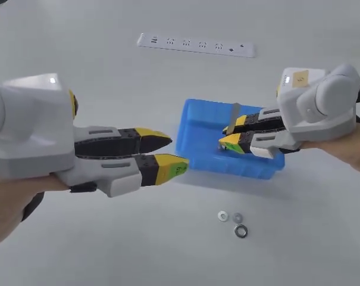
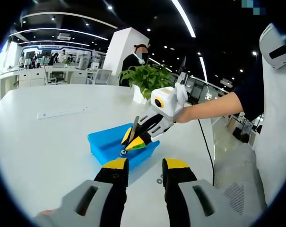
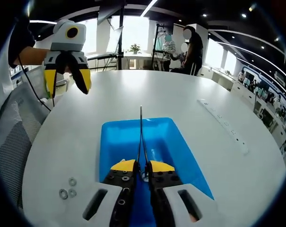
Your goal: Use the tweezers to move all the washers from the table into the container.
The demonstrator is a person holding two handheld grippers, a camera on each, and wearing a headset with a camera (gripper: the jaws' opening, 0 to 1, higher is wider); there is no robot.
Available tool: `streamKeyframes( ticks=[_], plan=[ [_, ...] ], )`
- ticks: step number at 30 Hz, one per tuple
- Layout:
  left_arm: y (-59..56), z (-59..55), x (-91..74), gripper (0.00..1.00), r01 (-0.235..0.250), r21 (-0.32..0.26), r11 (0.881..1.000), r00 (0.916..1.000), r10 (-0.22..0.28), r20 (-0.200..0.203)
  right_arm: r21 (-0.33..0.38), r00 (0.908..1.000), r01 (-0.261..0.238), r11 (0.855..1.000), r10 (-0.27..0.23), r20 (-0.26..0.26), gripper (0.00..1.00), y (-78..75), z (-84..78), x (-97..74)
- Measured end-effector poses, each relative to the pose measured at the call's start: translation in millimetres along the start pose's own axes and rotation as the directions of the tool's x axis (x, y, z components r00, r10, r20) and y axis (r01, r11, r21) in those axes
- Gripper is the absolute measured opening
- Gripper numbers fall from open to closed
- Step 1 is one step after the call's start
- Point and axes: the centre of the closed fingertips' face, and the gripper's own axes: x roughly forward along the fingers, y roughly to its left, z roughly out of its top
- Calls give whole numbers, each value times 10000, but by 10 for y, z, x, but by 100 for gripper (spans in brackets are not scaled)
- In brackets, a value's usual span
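Head view, largest to smallest. White table [image 1: 108, 256]: it carries everything. Blue container [image 1: 199, 122]: a shallow open tray near the table's middle. Whether any washer lies inside it is too small to tell.

Left gripper [image 1: 178, 152]: it hangs level above the table beside the container's left wall. The yellow-tipped jaws stand well apart and nothing is between them.

Right gripper [image 1: 225, 136]: it is poised over the container's right half. The jaws are closed almost together and pinch the tweezers [image 1: 234, 113] low on their shank. In the right gripper view the tweezers [image 3: 141, 130] run forward over the tray's floor. Whether their tips carry a washer cannot be told.

Power strip [image 1: 194, 45]: it lies towards the table's far edge.

Washers [image 1: 237, 218]: three small metal rings lie flat on the table, clustered close together on the person's side of the container's near wall.

Handling, as a judgement: the washers look light, stiff and thin. They will likely skate on the smooth top. The likely hold is one tweezer tip through the hole and the other outside the rim, one washer at a time.
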Motion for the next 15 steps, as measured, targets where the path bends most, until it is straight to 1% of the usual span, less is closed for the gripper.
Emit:
streamKeyframes(
  ticks=[7,15],
  plan=[
    [5,30,-6,33,-3,41,10000,10000,3,53,-46,10000,62,10000,-61,64,11,-10,38,-13],
    [49,119,13,35,-74,35,10000,9995,73,306,-131,10000,78,9999,-78,42,11,-21,65,-25]
  ],
)
